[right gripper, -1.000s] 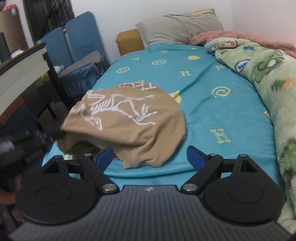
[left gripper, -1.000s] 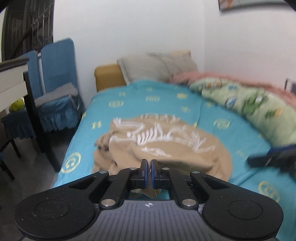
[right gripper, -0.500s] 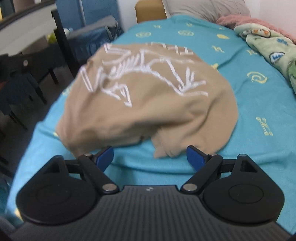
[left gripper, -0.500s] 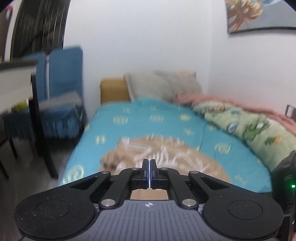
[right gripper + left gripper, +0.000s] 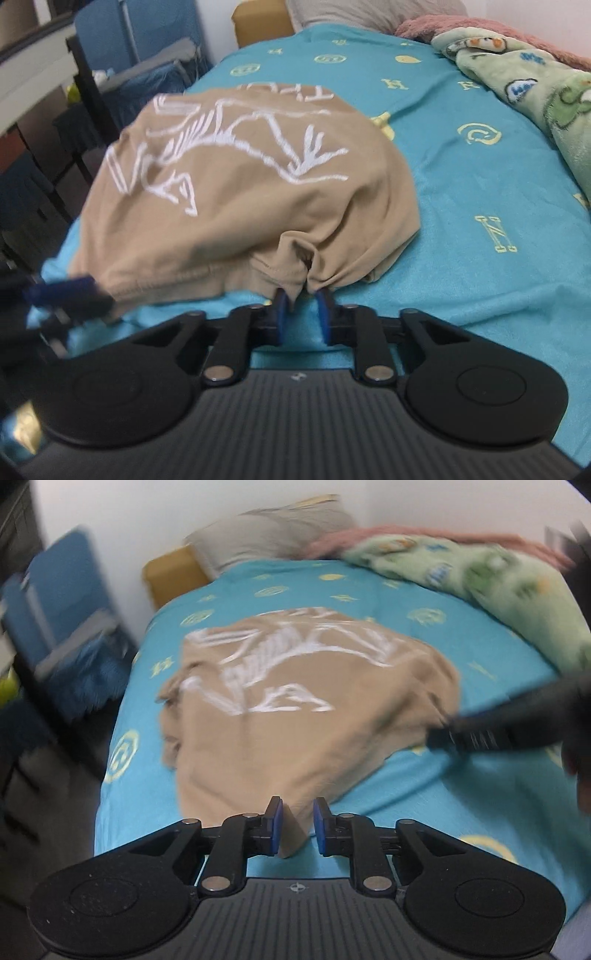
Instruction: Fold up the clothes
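Tan knit T-shirt with white skeleton print, lying rumpled on teal bedsheet, near the foot end and toward the bed's left edge. Not spread flat; domed in the middle, hem bunched toward the cameras.

Left gripper: jaws partly open, narrow gap, a corner of hem lying between the pads but not pinched. Right gripper: jaws likewise part open, a puckered fold of hem sitting right at the tips, no clamp visible. Motion blur in left wrist view, so contact hard to confirm.

Handling, as judged: light, soft, limp; no stiffness to hold a shape, likely to sag and drag once lifted. Cotton-like surface, not slippery, should grip well in rubber pads. Nothing fragile. Best hold probably at the stitched hem, two points well apart, so cloth hangs flat rather than in a bundle. Current right-hand spot a gathered pucker: risk of catching two layers at once.

Edges and room: open sheet to the right of the shirt, up to green fleece blanket along the far side. Pillow at the head, well apart. Left bed edge close to the shirt; blue chair just beyond, little slack on that side.
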A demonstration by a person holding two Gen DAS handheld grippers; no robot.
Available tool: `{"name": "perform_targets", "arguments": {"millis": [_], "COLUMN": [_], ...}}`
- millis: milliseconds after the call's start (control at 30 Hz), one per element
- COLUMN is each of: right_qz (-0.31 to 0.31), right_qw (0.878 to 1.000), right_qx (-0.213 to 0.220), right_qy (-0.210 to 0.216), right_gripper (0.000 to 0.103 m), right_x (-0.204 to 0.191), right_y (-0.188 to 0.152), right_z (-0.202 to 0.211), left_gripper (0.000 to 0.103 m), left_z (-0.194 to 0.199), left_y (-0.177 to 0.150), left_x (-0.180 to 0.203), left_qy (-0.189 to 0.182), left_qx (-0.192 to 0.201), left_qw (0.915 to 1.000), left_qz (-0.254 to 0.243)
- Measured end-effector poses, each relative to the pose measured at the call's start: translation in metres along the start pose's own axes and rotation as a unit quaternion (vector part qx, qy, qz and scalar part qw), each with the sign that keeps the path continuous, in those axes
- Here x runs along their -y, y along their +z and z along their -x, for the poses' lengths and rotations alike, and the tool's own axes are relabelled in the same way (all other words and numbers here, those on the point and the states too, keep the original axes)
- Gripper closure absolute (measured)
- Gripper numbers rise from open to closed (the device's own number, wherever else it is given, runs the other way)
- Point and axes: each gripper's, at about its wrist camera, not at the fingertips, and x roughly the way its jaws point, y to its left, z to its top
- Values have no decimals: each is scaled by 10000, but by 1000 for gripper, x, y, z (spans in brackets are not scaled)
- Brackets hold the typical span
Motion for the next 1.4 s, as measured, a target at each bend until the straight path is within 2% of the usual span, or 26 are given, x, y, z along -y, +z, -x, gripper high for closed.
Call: {"name": "perform_targets", "arguments": {"millis": [100, 267, 367, 467, 533, 567, 633, 667, 700, 767, 867, 1000, 1100, 1167, 1233, 1300, 1367, 1400], "right_qz": [-322, -976, -1299, -1559, -1663, -1691, -1692, -1692, -1692, -1693, -1693, -1480, -1100, -767, -382, -55, 264, 421], "right_qw": [9991, 9915, 9864, 9821, 9807, 9803, 9802, 9800, 9799, 9797, 9794, 9824, 9863, 9882, 9895, 9883, 9872, 9866], "right_qx": [275, 822, 958, 989, 944, 932, 953, 963, 973, 994, 1025, 1073, 1131, 1172, 1212, 1328, 1381, 1392], "right_qy": [76, 247, 318, 367, 396, 404, 401, 400, 399, 396, 392, 382, 490, 624, 686, 752, 756, 743], "right_gripper": [93, 96, 96, 96, 96, 95, 94, 94, 94, 93, 93, 93, 93, 91, 84, 40, 25, 25], "right_x": [10, 33, 46, 56, 59, 60, 59, 59, 59, 59, 59, 50, 35, 23, 8, -6, -19, -25], "right_y": [7, 16, 17, 17, 16, 16, 16, 16, 16, 16, 15, 17, 18, 19, 19, 16, 14, 13], "right_z": [18, 53, 63, 69, 68, 68, 68, 68, 68, 67, 67, 68, 67, 66, 66, 67, 64, 61], "left_gripper": [61, 57, 50, 49, 51, 55, 67, 79, 85, 88, 89, 89, 89, 89, 90, 90, 90, 90], "left_z": [-4, -14, -18, -24, -26, -26, -23, -19, -16, -8, 14, 57, 80, 85, 87, 87, 92, 93], "left_y": [-6, -15, -22, -30, -32, -31, -29, -28, -27, -26, -17, 1, 17, 26, 34, 39, 40, 40], "left_x": [19, 41, 53, 65, 67, 67, 63, 61, 59, 55, 49, 33, 16, 5, -4, -14, -19, -22], "left_qy": [271, 729, 1080, 1509, 1660, 1669, 1625, 1610, 1595, 1565, 1456, 1294, 1170, 1084, 980, 867, 788, 737], "left_qx": [24, -23, 72, 78, 19, -21, -74, -55, -36, 1, 336, 1159, 1807, 1967, 2056, 2078, 2117, 2140], "left_qw": [9977, 9868, 9743, 9544, 9471, 9467, 9498, 9517, 9535, 9571, 9651, 9753, 9736, 9735, 9736, 9743, 9738, 9733], "left_qz": [-627, -1445, -1975, -2573, -2747, -2753, -2671, -2613, -2555, -2439, -2150, -1366, -764, -429, -127, 105, 270, 371]}}
